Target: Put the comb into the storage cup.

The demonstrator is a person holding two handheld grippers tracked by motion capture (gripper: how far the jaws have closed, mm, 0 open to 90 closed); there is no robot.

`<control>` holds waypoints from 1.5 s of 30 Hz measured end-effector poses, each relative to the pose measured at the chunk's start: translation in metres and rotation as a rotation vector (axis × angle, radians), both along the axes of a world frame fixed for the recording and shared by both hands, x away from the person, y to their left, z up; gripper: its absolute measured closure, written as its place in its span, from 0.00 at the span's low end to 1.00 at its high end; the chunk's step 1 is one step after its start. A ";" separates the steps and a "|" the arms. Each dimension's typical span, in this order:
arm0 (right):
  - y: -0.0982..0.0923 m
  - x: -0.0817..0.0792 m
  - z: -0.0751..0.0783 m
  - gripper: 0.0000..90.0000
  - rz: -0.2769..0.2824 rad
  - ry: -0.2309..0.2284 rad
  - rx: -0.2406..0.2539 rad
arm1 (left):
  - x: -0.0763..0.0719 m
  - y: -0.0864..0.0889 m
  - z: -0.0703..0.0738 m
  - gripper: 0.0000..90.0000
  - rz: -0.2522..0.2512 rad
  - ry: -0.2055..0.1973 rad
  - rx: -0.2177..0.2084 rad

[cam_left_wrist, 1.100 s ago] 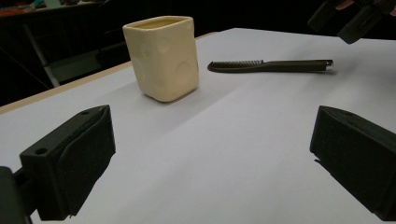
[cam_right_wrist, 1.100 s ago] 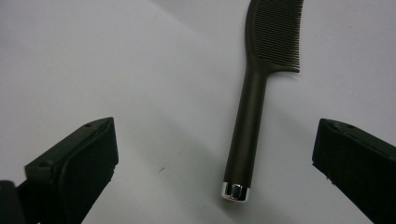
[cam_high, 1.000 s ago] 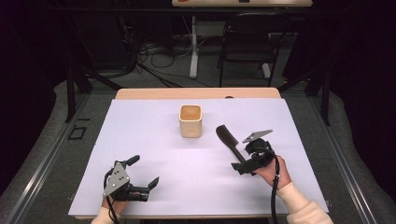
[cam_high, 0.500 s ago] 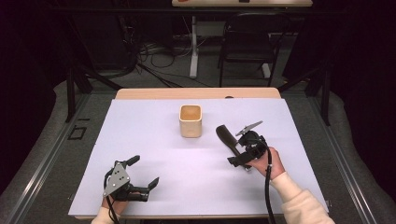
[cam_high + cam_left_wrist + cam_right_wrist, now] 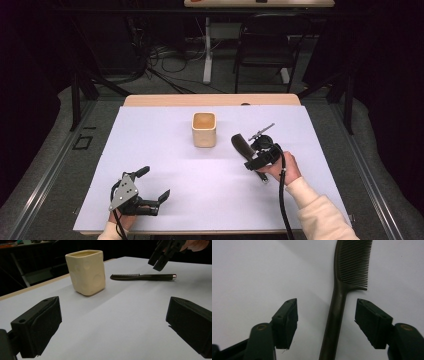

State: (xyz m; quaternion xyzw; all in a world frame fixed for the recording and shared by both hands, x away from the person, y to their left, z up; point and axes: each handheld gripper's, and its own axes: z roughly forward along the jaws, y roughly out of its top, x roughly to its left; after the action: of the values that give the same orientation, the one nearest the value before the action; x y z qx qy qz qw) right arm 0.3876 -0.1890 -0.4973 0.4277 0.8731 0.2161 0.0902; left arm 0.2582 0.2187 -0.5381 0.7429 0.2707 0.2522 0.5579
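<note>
Right gripper (image 5: pixel 326 322) now shifted left over the comb (image 5: pixel 342 290), jaws just been closing, half-narrowed astride the handle, pads not yet touching. Comb flat on the table (image 5: pixel 165 150), right of the cup (image 5: pixel 204 130). Grasp looks imminent. Left gripper (image 5: pixel 150 192) wide open, empty, near left.

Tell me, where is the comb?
In the high view the comb lies flat on the white table, right of the cream cup, beneath the right tool.

Lab: black curtains (image 5: pixel 45 75); floor cables (image 5: pixel 160 62)
</note>
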 end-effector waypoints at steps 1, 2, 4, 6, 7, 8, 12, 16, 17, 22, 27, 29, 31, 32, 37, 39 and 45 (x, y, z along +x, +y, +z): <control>0.001 0.002 -0.002 0.46 -0.006 0.011 -0.002 | 0.000 0.000 0.000 0.00 0.001 -0.001 -0.002; 0.001 0.003 -0.003 0.48 -0.007 0.016 -0.005 | 0.000 0.000 0.000 0.00 0.002 0.001 -0.006; 0.002 0.006 -0.005 0.53 -0.013 0.037 -0.019 | 0.000 0.000 0.000 0.00 0.001 0.000 -0.004; 0.003 0.009 -0.008 0.57 -0.019 0.050 -0.022 | 0.000 0.000 0.000 0.00 0.001 0.000 -0.006; 0.003 0.011 -0.009 0.58 -0.020 0.059 -0.021 | 0.000 0.000 0.000 0.00 0.000 -0.001 -0.006; 0.004 0.011 -0.010 0.59 -0.024 0.073 -0.013 | 0.000 0.000 0.000 0.00 -0.001 0.000 -0.006; 0.005 0.015 -0.012 0.64 -0.044 0.077 -0.032 | 0.000 0.001 0.001 0.00 -0.001 -0.002 -0.006; 0.005 0.018 -0.012 0.70 -0.057 0.083 -0.046 | 0.000 0.000 0.000 0.00 -0.003 -0.001 -0.010; 0.006 0.019 -0.013 0.71 -0.067 0.087 -0.051 | 0.000 0.000 0.000 0.00 -0.001 -0.001 -0.009; 0.007 0.022 -0.015 0.72 -0.083 0.096 -0.072 | -0.001 0.001 0.001 0.00 0.001 -0.008 -0.012; 0.009 0.022 -0.022 0.73 -0.115 0.081 -0.068 | -0.001 0.001 0.001 0.00 0.001 -0.010 -0.011; 0.009 0.022 -0.026 0.74 -0.130 0.072 -0.052 | -0.001 0.001 0.001 0.00 0.001 -0.010 -0.011; 0.009 0.023 -0.027 0.75 -0.136 0.084 -0.067 | -0.001 0.001 0.001 0.00 0.002 -0.011 -0.011; 0.009 0.023 -0.028 0.75 -0.154 0.089 -0.066 | -0.001 0.001 0.002 0.00 0.002 -0.011 -0.011; 0.009 0.023 -0.035 0.79 -0.184 0.080 -0.058 | -0.001 0.001 0.002 0.00 0.003 -0.011 -0.012; 0.008 0.023 -0.034 0.80 -0.195 0.089 -0.056 | -0.001 0.001 0.002 0.00 0.003 -0.012 -0.011; 0.002 0.024 -0.037 0.80 -0.208 0.076 0.022 | -0.001 0.001 0.002 0.00 0.001 -0.011 -0.011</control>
State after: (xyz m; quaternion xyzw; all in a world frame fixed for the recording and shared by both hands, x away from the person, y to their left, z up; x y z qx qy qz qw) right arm 0.4113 -0.1869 -0.5340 0.5247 0.8244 0.1988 0.0742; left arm 0.2568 0.2202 -0.5361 0.7384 0.2693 0.2549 0.5632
